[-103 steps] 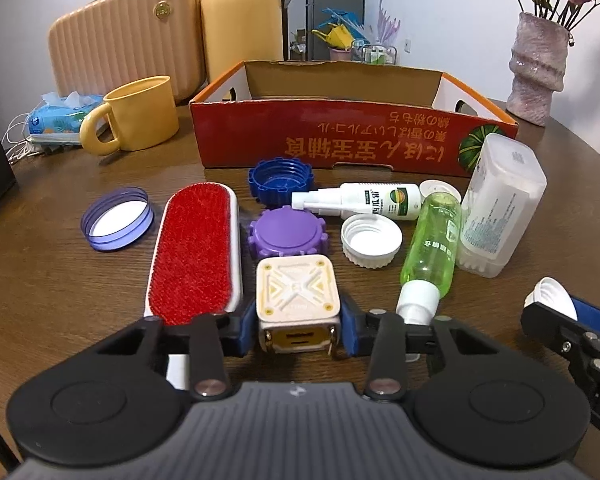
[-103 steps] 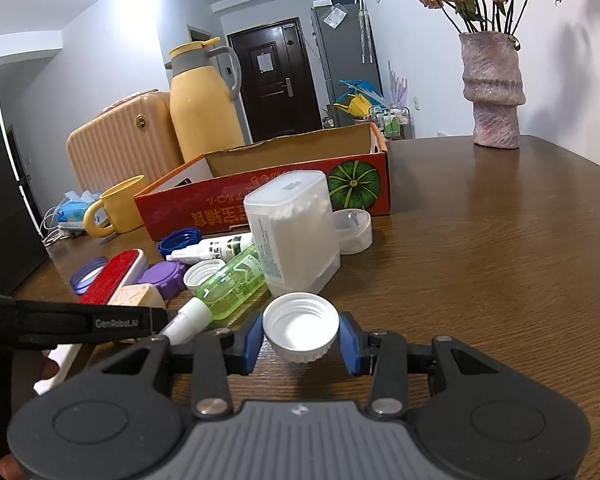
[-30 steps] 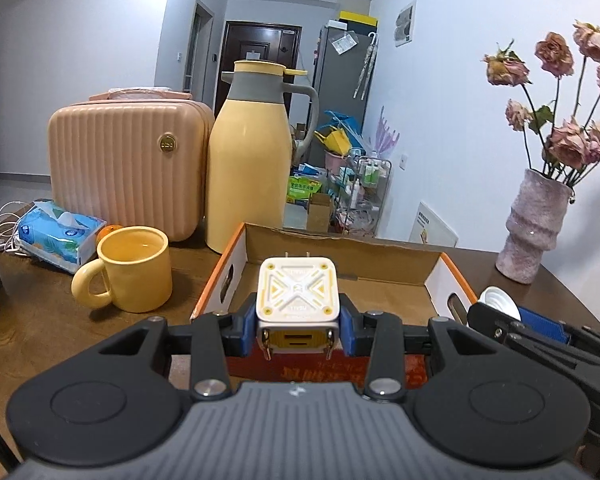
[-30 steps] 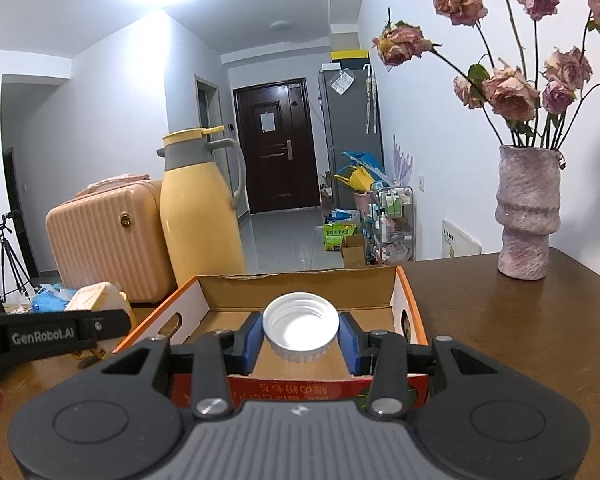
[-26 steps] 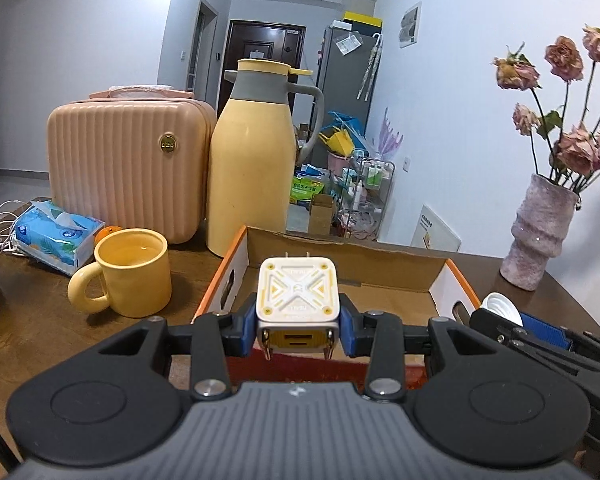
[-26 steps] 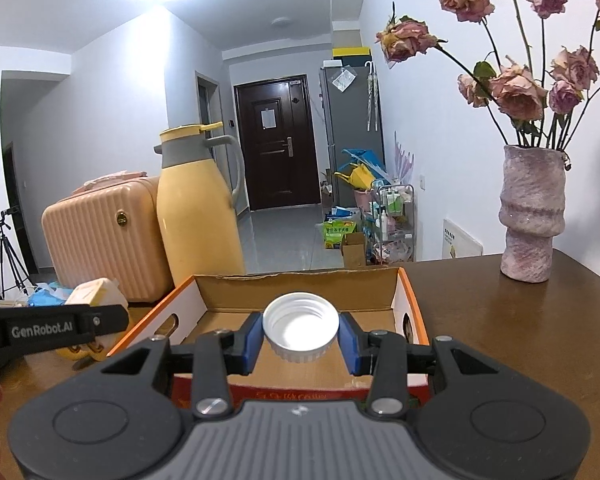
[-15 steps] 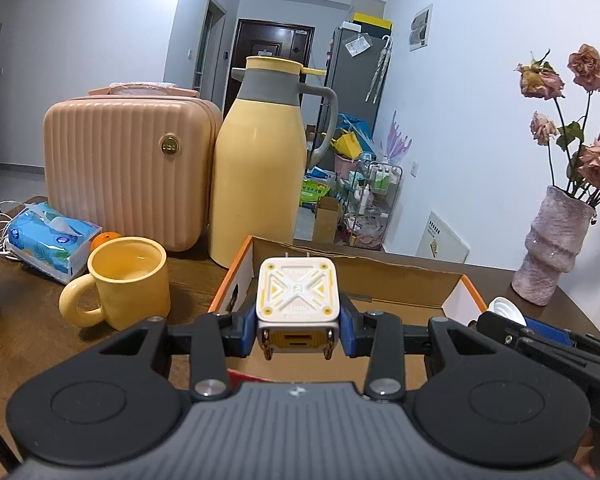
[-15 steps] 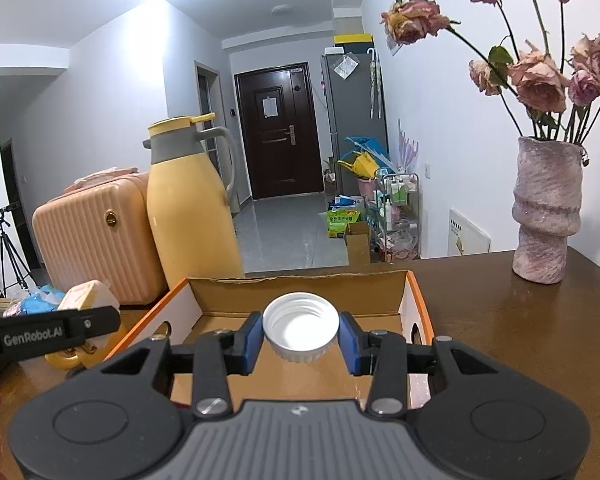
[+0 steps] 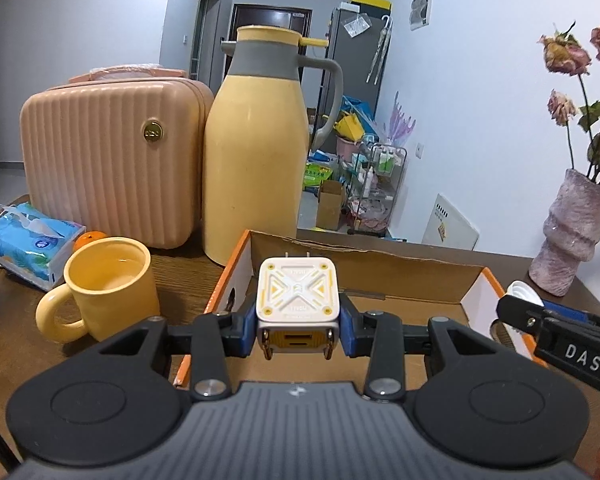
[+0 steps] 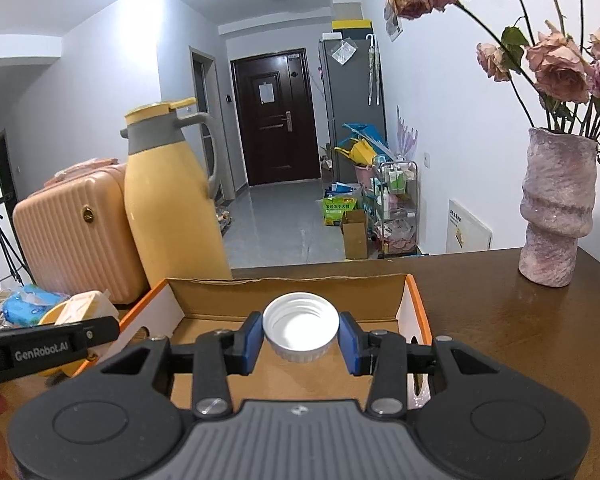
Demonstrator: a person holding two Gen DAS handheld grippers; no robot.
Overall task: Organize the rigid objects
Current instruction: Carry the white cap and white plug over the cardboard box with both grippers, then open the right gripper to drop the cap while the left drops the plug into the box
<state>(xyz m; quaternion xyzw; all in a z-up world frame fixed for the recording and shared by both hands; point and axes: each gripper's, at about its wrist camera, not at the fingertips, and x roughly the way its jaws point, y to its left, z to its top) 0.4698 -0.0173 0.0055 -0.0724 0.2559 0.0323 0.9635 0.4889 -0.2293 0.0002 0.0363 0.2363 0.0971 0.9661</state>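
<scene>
My left gripper is shut on a cream square charger plug and holds it above the left part of the open cardboard box. My right gripper is shut on a white bottle cap and holds it above the box, over its middle. In the left wrist view the right gripper shows at the right edge with the cap. In the right wrist view the left gripper shows at the left with the charger.
A yellow mug stands left of the box. Behind it are a yellow thermos jug, a peach ribbed case and a tissue pack. A pink vase with dried roses stands at the back right of the brown table.
Both grippers lifted their objects off the table and carried them forward over the box. Within the last second they moved a little further in above the box.
</scene>
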